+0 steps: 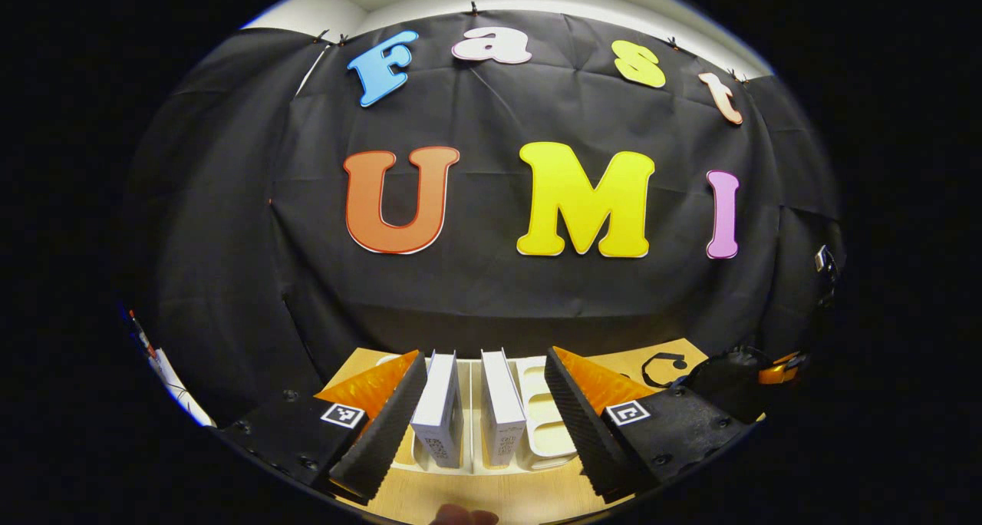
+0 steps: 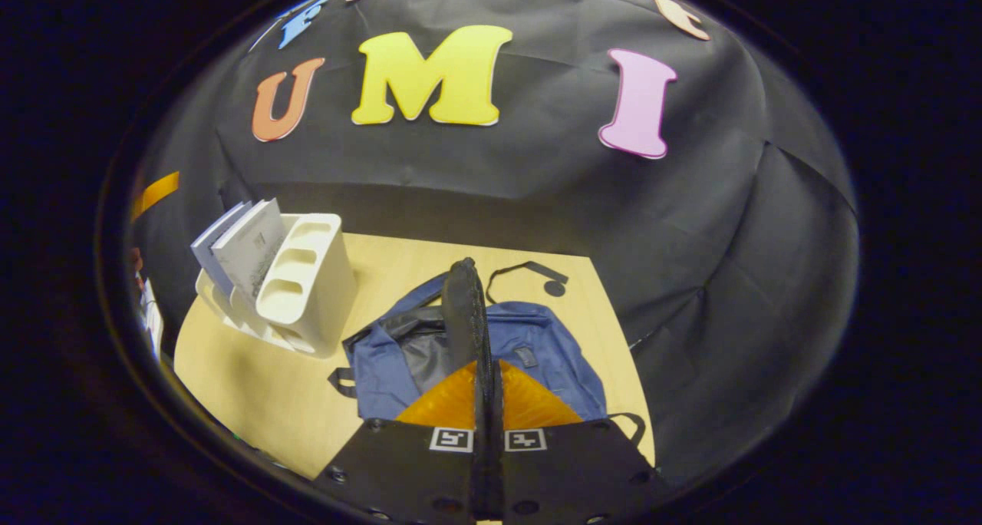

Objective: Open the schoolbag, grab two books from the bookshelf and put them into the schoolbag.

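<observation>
Two white books (image 1: 439, 402) (image 1: 500, 406) stand upright in a white slotted bookshelf rack (image 1: 541, 425) on the wooden table. My left gripper (image 1: 485, 356) is open, one finger on each outer side of the pair, apart from them. In the right gripper view the same books (image 2: 242, 245) lean in the rack (image 2: 307, 279) at the left. The blue schoolbag (image 2: 537, 356) lies flat in the middle with its dark lining showing. My right gripper (image 2: 464, 268) is shut above the bag, its tips over the bag's far edge; I see nothing between its fingers.
The wooden table (image 2: 253, 387) is ringed by the black cloth wall at the back and right. A black strap (image 2: 529, 268) of the bag trails toward the far edge. A fingertip (image 1: 460, 516) shows at the bottom of the left gripper view.
</observation>
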Demonstrator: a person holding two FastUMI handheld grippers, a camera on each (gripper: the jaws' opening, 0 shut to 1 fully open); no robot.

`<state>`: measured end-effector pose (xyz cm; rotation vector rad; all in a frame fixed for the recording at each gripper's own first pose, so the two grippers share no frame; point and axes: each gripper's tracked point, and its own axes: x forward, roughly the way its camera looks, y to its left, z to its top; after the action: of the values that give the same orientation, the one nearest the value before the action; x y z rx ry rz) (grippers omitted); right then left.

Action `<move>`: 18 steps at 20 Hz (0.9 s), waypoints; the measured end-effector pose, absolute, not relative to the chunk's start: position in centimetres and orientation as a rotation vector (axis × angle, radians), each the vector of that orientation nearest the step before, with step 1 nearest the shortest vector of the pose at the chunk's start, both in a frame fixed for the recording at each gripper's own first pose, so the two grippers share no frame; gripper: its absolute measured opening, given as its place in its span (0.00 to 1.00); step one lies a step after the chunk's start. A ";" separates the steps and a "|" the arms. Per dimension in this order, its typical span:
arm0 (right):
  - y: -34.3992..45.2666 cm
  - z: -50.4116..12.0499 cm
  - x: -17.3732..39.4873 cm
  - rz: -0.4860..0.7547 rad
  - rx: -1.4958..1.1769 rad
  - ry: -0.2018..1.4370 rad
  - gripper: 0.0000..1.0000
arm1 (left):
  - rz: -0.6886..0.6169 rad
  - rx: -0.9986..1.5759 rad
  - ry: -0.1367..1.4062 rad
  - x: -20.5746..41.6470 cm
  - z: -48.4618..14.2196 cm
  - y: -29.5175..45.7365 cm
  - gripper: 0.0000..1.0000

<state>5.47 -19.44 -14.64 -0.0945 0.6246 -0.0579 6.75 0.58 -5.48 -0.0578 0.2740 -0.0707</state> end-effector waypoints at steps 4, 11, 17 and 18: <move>-22.2 -14.5 5.8 -0.078 -0.068 0.625 0.00 | -0.101 -0.048 0.330 8.3 -6.2 -0.8 0.98; -24.3 -14.1 6.3 -0.062 -0.011 0.634 0.00 | -0.165 0.006 0.559 11.8 -9.5 -2.2 0.98; -24.9 -14.6 6.1 -0.022 -0.009 0.668 0.00 | -0.217 0.006 0.783 14.8 -12.4 -2.6 0.98; -24.9 -14.6 6.4 -0.016 -0.012 0.671 0.00 | -0.211 0.015 0.830 15.1 -13.2 -2.6 0.98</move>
<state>6.37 -24.90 -14.56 -0.0118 0.6706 -0.0162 15.13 -2.56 -13.21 0.0146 0.8298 -0.2113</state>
